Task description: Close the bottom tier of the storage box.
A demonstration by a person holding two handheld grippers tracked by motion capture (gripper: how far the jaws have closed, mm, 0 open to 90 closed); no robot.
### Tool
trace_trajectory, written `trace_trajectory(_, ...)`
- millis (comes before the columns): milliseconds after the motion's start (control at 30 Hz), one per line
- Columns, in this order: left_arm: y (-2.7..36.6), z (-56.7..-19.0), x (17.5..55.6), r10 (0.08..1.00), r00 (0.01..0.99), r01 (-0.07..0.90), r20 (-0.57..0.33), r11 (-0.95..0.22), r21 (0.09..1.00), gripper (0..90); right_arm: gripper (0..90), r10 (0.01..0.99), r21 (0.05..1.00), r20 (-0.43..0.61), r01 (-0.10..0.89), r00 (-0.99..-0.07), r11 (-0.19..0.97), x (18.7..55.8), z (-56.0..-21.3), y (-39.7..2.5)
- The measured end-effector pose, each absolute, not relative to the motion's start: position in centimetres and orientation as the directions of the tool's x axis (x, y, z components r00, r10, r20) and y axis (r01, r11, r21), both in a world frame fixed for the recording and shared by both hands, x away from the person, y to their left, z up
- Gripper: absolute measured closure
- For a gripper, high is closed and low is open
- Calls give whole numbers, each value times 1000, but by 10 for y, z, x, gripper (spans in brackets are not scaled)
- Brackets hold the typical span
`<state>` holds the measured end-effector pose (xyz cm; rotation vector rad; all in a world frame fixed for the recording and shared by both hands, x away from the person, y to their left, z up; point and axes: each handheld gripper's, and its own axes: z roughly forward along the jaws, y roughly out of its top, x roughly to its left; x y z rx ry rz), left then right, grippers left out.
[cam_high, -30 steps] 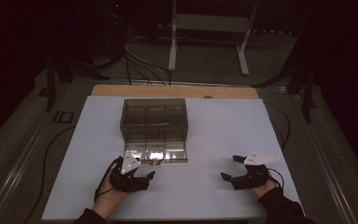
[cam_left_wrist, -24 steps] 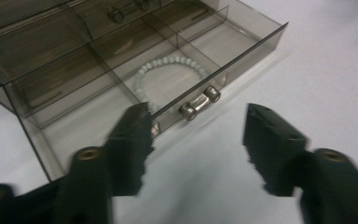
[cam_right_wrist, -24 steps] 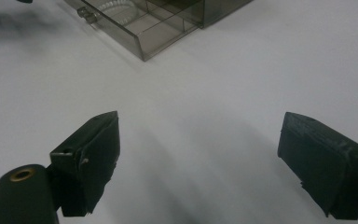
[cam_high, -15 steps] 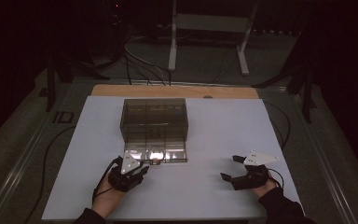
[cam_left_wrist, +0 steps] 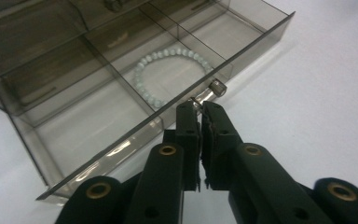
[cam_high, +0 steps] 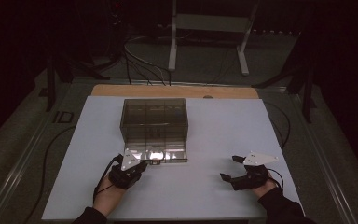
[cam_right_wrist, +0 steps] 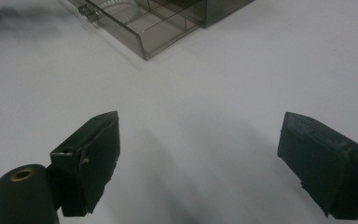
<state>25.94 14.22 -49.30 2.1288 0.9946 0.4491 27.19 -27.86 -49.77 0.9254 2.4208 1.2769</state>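
With my left gripper clamped on the small metal knob of the smoked transparent plastic drawer, pulled partly out with a pale bead bracelet inside, I judge opening nearly done and retrieval left, my right gripper resting spread wide.

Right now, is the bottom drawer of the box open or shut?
Open. The drawer sticks out from the box, showing a bead bracelet inside; the left tongs pinch its knob.

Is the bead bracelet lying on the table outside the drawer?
No, the bracelet lies inside a middle compartment of the open drawer.
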Motion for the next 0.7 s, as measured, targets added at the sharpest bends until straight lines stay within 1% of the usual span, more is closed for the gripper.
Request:
trace_trajectory(167,141,-494,262,764,646,513,14,-448,732,896,132,638,808,69,418,-767,415,272,-498,-278)
trace_trajectory(433,142,-494,266,783,621,494,32,-423,760,897,133,638,807,69,419,-767,416,272,-498,-278)
trace_trajectory(567,140,-495,270,776,630,505,15,-424,752,900,133,638,807,70,420,-767,416,272,-498,-278)
trace_trajectory(700,137,-497,271,777,629,505,24,-432,747,900,133,639,807,70,420,-766,415,272,-498,-278)
